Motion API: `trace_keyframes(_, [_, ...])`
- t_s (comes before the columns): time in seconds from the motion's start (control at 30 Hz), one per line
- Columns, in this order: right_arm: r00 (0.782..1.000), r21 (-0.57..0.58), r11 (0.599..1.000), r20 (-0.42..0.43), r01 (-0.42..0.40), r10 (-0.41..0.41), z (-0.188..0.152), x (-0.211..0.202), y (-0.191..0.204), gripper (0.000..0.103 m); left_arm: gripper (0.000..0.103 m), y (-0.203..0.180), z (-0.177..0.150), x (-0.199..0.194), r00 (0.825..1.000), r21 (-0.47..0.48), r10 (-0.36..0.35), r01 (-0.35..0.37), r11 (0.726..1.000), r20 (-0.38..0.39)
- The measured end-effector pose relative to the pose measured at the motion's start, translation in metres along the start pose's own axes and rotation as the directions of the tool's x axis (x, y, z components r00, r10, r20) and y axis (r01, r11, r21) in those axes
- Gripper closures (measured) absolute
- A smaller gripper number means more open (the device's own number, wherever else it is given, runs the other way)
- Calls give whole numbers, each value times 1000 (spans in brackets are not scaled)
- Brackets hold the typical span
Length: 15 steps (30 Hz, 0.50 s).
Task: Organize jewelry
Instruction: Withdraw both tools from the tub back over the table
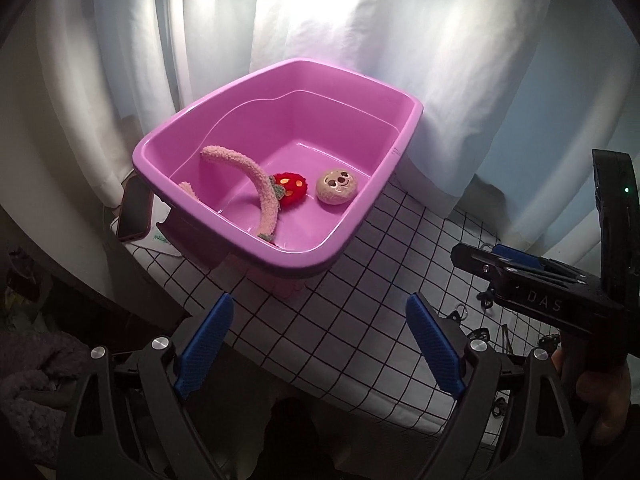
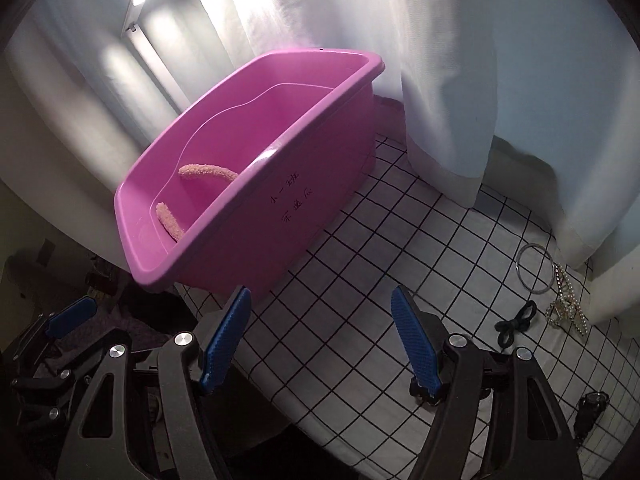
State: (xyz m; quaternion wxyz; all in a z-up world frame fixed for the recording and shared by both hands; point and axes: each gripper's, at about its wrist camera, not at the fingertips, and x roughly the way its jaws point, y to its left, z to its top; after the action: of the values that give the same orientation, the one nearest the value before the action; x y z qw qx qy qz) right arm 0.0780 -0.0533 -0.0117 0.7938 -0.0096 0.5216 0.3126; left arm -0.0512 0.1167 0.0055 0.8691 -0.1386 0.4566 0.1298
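Note:
A pink plastic tub point(image 1: 412, 120) stands on a white checked cloth point(image 1: 352, 320). Inside it lie a fuzzy pink headband point(image 1: 256, 176), a red strawberry plush piece point(image 1: 294, 186) and a round beige face piece point(image 1: 337, 188). My left gripper point(image 1: 320, 312) hovers open in front of the tub with nothing between its blue pads. My right gripper point(image 2: 320, 296) is open and empty too, beside the tub's point(image 2: 300, 216) written-on wall. To its right on the cloth lie a silver bangle point(image 2: 534, 268), a beaded chain point(image 2: 568, 304) and a black bow tie point(image 2: 516, 322).
White curtains point(image 1: 400, 20) hang just behind the tub. A phone point(image 1: 134, 210) lies at the tub's left corner. The cloth's front edge point(image 2: 340, 440) drops to dark clutter below. A small dark item point(image 2: 592, 404) sits near the right edge. A hand point(image 1: 600, 400) holds the right tool.

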Motion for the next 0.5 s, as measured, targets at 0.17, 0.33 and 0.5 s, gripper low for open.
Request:
trace_keyframes(0.17, [999, 54, 998, 42, 32, -34, -63, -26, -33, 34, 10, -20, -27, -6, 998, -4, -60, 60, 998, 16])
trace_keyframes(0.33, [995, 153, 987, 83, 50, -63, -128, -46, -74, 34, 9, -48, -57, 3, 996, 63, -87, 87, 994, -9])
trace_keyframes(0.5, [984, 280, 953, 96, 115, -147, -189, -63, -116, 34, 9, -76, -77, 21, 993, 160, -107, 114, 981, -52])
